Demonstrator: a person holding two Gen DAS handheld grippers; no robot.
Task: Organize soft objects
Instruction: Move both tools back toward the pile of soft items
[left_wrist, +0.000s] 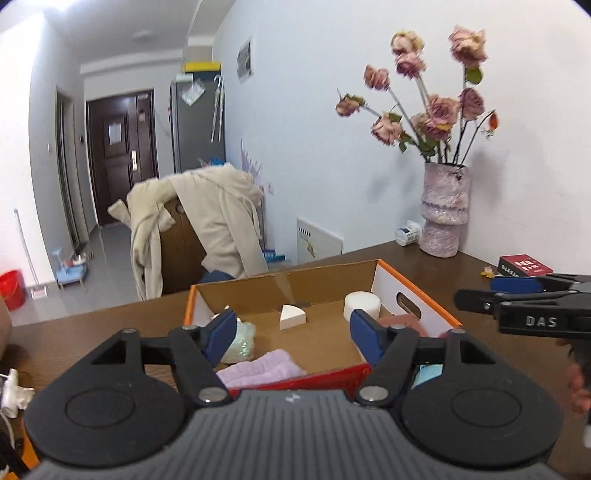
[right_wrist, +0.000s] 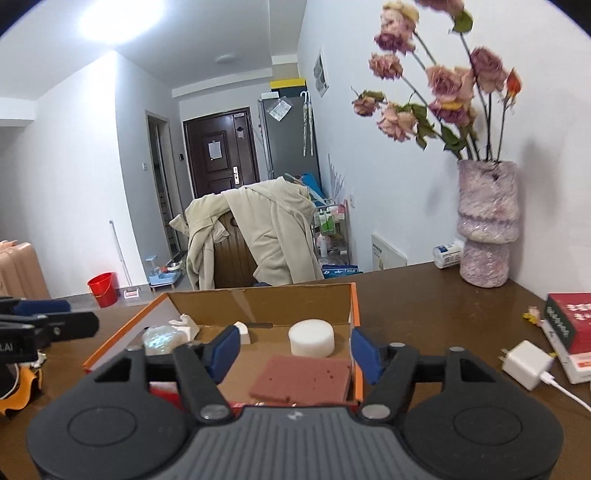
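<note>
Two sponges, one box

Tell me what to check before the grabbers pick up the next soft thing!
1. Left gripper open, nothing between its pads: ok.
2. Right gripper open, nothing held: ok.
3. Box open on top: ok.
4. White round sponge, pink sponge, purple cloth lying inside box: ok.
5. More soft things waiting outside the box: cannot tell.
6. Vase standing apart from the box: ok.
</note>
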